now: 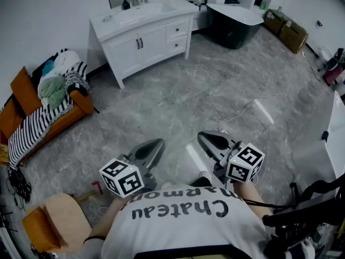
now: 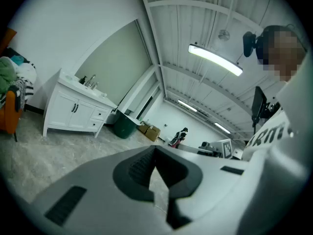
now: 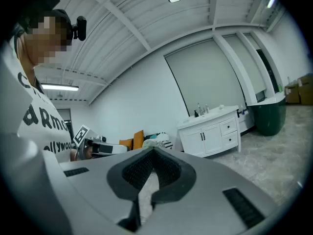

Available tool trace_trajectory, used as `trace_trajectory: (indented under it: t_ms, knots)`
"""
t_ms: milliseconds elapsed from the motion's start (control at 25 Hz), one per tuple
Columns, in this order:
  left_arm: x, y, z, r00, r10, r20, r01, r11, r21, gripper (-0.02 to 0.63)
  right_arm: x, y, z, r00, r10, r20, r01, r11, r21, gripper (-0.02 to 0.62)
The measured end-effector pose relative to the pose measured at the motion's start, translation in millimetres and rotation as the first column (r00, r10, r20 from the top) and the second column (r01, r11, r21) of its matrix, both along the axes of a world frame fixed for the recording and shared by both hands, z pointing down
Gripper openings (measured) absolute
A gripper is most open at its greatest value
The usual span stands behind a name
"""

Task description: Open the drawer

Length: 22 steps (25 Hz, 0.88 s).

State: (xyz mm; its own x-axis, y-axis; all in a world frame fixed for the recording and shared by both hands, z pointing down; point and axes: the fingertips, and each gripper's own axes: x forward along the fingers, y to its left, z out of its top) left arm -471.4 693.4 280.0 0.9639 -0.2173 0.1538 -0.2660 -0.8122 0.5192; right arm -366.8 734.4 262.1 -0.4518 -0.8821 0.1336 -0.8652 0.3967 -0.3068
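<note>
A white vanity cabinet (image 1: 141,34) stands against the far wall, well away across the floor. Its two drawers (image 1: 177,30) sit at its right end, both pushed in. It also shows small in the left gripper view, vanity cabinet (image 2: 73,109), and in the right gripper view, vanity cabinet (image 3: 210,131) with drawers (image 3: 228,128). My left gripper (image 1: 156,144) and right gripper (image 1: 204,137) are held side by side close to the person's body, pointing about level toward the cabinet. Left gripper (image 2: 155,151) and right gripper (image 3: 154,153) both have their jaws shut with nothing between them.
An orange sofa (image 1: 21,90) piled with clothes stands at the left. A dark green bathtub (image 1: 234,18) and cardboard boxes (image 1: 285,28) are at the back right. A white cable (image 1: 242,112) lies on the grey floor. A tan seat (image 1: 54,220) is at my lower left.
</note>
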Motion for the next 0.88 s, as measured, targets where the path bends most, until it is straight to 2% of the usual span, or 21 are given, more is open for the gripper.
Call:
trace_trajectory:
  t_ms: [280, 440, 680, 800, 880]
  knots:
    - [-2, -4, 1, 1.000, -0.005, 0.003, 0.005, 1.000, 0.010, 0.008, 1, -5, 3, 1.000, -0.001, -0.011, 0.001, 1.000, -0.007, 0.008]
    - [-8, -7, 2, 1.000, -0.007, -0.002, 0.007, 1.000, 0.014, 0.008, -1, -8, 9, 1.000, 0.001, 0.017, -0.001, 1.000, -0.010, 0.008]
    - [-22, -11, -20, 0.995, -0.013, -0.095, 0.020, 0.997, 0.073, 0.006, -9, -14, -3, 0.997, -0.002, 0.072, 0.001, 1.000, 0.013, 0.008]
    - [-28, -19, -24, 0.998, 0.008, -0.064, 0.002, 0.989, 0.147, 0.008, -2, -21, -11, 1.000, 0.017, -0.016, -0.016, 0.999, 0.044, 0.008]
    - [-31, -28, -25, 0.999, 0.015, -0.036, -0.008, 0.984, 0.176, 0.008, 11, -28, -14, 0.995, 0.008, -0.103, -0.006, 1.000, 0.020, 0.008]
